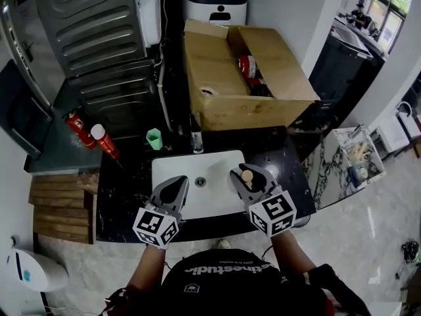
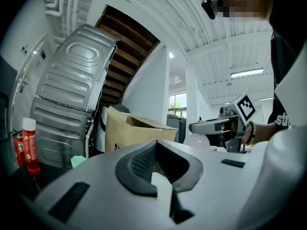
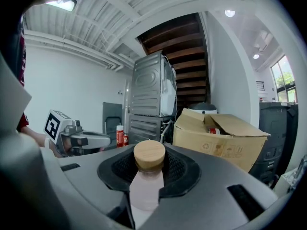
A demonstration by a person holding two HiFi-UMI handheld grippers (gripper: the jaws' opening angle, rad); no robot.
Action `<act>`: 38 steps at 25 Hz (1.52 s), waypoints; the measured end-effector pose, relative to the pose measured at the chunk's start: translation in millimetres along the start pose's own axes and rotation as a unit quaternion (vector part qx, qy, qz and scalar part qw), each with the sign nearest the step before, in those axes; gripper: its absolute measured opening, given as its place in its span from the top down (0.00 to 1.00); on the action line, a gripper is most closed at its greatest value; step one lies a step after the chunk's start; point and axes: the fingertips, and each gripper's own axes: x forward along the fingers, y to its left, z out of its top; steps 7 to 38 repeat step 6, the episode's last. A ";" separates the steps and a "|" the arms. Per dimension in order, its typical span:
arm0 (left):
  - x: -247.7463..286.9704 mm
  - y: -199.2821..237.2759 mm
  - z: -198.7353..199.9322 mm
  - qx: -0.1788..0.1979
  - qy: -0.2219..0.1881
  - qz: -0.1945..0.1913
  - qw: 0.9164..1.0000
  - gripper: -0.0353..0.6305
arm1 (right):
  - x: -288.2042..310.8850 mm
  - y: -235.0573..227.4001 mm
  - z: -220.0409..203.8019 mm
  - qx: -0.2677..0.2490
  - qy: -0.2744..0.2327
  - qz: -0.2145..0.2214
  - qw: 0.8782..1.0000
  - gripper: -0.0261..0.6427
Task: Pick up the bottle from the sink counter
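A pale pink bottle (image 3: 144, 191) with a round wooden cap (image 3: 149, 155) stands upright between the jaws of my right gripper (image 3: 149, 146), which is shut on it. In the head view the right gripper (image 1: 245, 170) holds the bottle (image 1: 247, 175) over the right edge of the white sink (image 1: 197, 164) set in the black counter (image 1: 125, 193). My left gripper (image 1: 178, 182) hovers over the sink's left part, jaws together and empty. In the left gripper view its pads (image 2: 144, 163) hold nothing, and the right gripper (image 2: 216, 126) with the bottle (image 2: 196, 140) shows to the right.
An open cardboard box (image 1: 243, 71) stands behind the sink. Two red cans (image 1: 105, 141) and a green cup (image 1: 154, 139) sit at the counter's back left, a faucet (image 1: 196, 141) behind the basin. A grey appliance stack (image 1: 99, 31) rises at the far left.
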 end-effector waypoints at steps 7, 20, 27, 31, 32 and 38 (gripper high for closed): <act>-0.3 -4.4 -1.1 -0.001 0.001 -0.002 1.000 0.93 | -2.2 -0.9 -7.8 -0.001 0.008 -0.002 1.000 0.75; -0.3 -4.4 -1.1 -0.001 0.001 -0.002 1.000 0.93 | -2.2 -0.9 -7.8 -0.001 0.008 -0.002 1.000 0.75; -0.3 -4.4 -1.1 -0.001 0.001 -0.002 1.000 0.93 | -2.2 -0.9 -7.8 -0.001 0.008 -0.002 1.000 0.75; -0.3 -4.4 -1.1 -0.001 0.001 -0.002 1.000 0.93 | -2.2 -0.9 -7.8 -0.001 0.008 -0.002 1.000 0.75; -0.3 -4.4 -1.1 -0.001 0.001 -0.002 1.000 0.93 | -2.2 -0.9 -7.8 -0.001 0.008 -0.002 1.000 0.75; -0.3 -4.4 -1.1 -0.001 0.001 -0.002 1.000 0.93 | -2.2 -0.9 -7.8 -0.001 0.008 -0.002 1.000 0.75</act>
